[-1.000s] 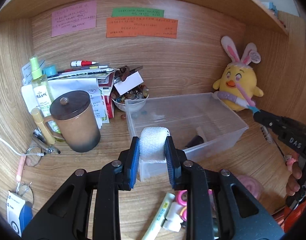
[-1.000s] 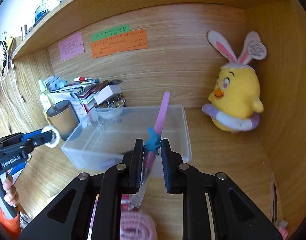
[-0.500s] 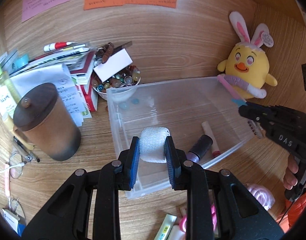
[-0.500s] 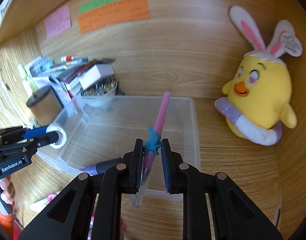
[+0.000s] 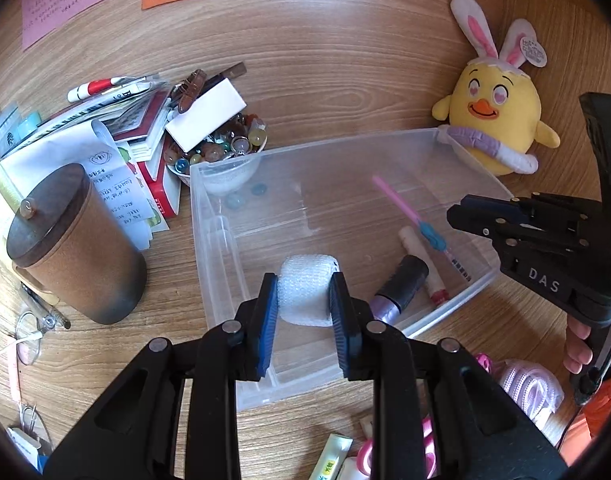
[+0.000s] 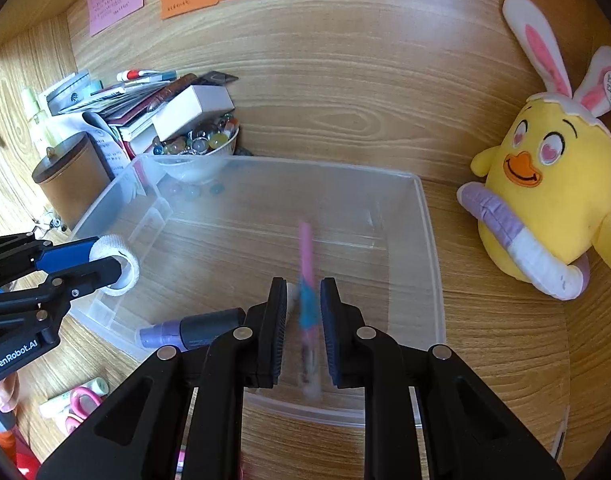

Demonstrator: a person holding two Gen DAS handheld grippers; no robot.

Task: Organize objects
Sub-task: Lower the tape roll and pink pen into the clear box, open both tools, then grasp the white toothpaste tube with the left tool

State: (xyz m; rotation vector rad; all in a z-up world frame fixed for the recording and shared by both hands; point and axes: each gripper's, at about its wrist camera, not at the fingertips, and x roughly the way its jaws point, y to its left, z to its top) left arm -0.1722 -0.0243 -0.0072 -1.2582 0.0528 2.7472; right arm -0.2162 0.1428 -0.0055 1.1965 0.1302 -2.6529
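A clear plastic bin (image 5: 209,216) (image 6: 429,240) stands on the wooden desk. My left gripper (image 5: 303,300) is shut on a white gauze roll (image 5: 305,294) and holds it over the bin's near-left part; the roll also shows in the right wrist view (image 6: 119,266). My right gripper (image 6: 303,312) hangs over the bin with its jaws parted. The pink pen with the teal grip (image 6: 307,276) is blurred between them, free and dropping; in the left wrist view it lies in the bin (image 5: 415,220). A purple marker (image 5: 397,288) and a lip balm stick (image 5: 423,266) lie in the bin.
A yellow bunny-eared plush (image 5: 501,120) sits right of the bin. A lidded brown mug (image 5: 71,244), stacked books and papers (image 5: 117,120) and a bowl of beads (image 5: 221,152) stand at the left. Pink scissors (image 6: 79,400), a pink coil (image 5: 531,388) and tubes lie in front.
Both grippers have moved forward and down over the bin. My right gripper has opened and let go of the pink pen, which falls into the bin. The left still holds the gauze roll.
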